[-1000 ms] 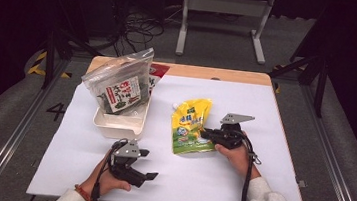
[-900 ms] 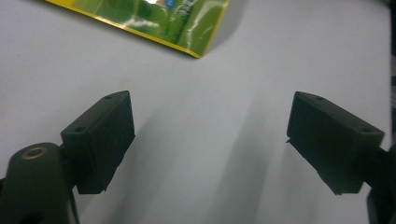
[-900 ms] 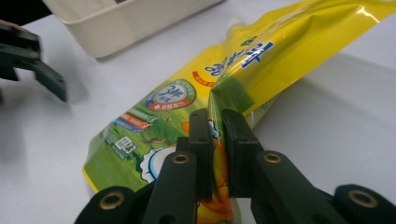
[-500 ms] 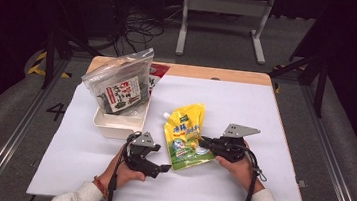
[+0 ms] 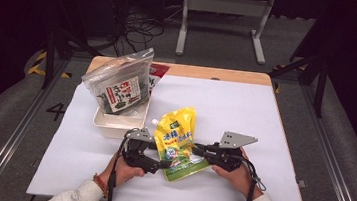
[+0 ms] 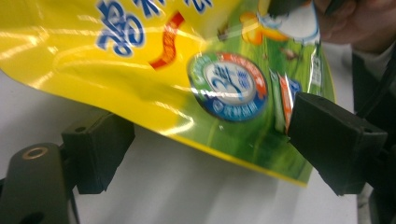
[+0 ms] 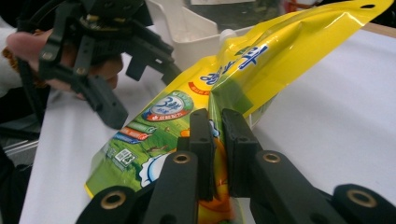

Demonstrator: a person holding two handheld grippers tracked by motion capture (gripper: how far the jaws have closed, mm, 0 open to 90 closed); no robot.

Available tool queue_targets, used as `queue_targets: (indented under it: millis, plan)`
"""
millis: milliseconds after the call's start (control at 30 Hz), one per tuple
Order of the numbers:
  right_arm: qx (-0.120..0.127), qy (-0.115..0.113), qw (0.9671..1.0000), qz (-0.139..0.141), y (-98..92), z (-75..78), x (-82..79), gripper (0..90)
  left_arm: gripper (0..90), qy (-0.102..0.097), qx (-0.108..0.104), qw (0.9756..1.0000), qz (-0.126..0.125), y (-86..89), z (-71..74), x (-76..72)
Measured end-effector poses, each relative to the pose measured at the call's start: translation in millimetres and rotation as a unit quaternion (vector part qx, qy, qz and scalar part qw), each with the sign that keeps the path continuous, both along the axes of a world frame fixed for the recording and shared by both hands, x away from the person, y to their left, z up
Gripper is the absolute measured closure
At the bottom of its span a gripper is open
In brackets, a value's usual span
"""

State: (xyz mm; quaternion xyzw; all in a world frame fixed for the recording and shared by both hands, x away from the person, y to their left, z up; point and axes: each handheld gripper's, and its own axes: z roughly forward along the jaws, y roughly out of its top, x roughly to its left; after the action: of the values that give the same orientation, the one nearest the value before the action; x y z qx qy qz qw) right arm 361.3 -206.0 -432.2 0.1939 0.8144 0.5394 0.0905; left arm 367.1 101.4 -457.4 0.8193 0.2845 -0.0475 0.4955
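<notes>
A yellow and green spouted pouch (image 5: 177, 140) hangs tilted just above the white mat, spout towards the bin. My right gripper (image 5: 197, 148) is shut on its right edge, and the right gripper view shows both pads pinching a fold of the pouch (image 7: 280, 46) at the right gripper (image 7: 217, 126). My left gripper (image 5: 162, 165) stands open at the pouch's lower left corner. In the left gripper view the pouch (image 6: 187, 70) passes between the wide jaws of the left gripper (image 6: 205, 144), one jaw below it and one at its edge. The left gripper (image 7: 135, 84) also shows beyond the pouch.
A white bin (image 5: 113, 124) stands left of the pouch, with a clear bag of dark seaweed (image 5: 118, 81) leaning in it and a red packet (image 5: 158, 71) behind. The white mat (image 5: 245, 112) covers the wooden table. The bin's wall (image 7: 196, 37) is close behind the pouch.
My right gripper has drawn the pouch towards the table's front edge. The left gripper has shifted right, and its jaws now stand round the pouch's lower corner.
</notes>
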Motion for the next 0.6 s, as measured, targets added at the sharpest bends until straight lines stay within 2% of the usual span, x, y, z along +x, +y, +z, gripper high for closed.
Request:
queue_targets:
  millis: [33,100,133,200,300,400,433,600]
  plan:
    - [0.0,0.0,1.0,0.0,0.0,0.0,0.0,83.5,18.2,0.0,0.0,1.0,0.0,0.0,0.0,0.0]
    - [0.0,-0.011,0.9997,0.02,3.5,0.5,-3.9,83.3,19.7,-0.007,-0.015,0.9998,0.005,2.7,4.2,-1.9]
    - [-0.002,-0.017,0.9995,0.027,5.6,1.0,-5.8,83.2,21.6,-0.016,-0.016,0.9997,0.004,3.6,5.6,-2.2]
    - [-0.005,-0.025,0.9993,0.027,8.6,3.0,-8.2,83.0,25.2,-0.021,-0.017,0.9996,0.005,4.6,7.5,-4.3]
    - [-0.011,-0.033,0.9988,0.035,10.3,5.0,-10.3,82.8,33.2,-0.041,-0.025,0.9988,0.001,6.1,12.9,-7.9]
    - [-0.017,-0.04,0.9983,0.038,12.2,5.6,-13.3,82.7,42.1,-0.049,-0.035,0.9982,-0.003,9.0,17.2,-10.6]
    - [-0.019,-0.045,0.9981,0.037,12.8,6.1,-14.4,82.6,45.8,-0.058,-0.033,0.9978,-0.005,9.9,18.1,-11.0]
    - [-0.031,-0.058,0.9975,0.026,17.0,8.9,-18.9,81.7,69.1,-0.082,-0.047,0.9956,-0.002,16.9,25.1,-12.5]
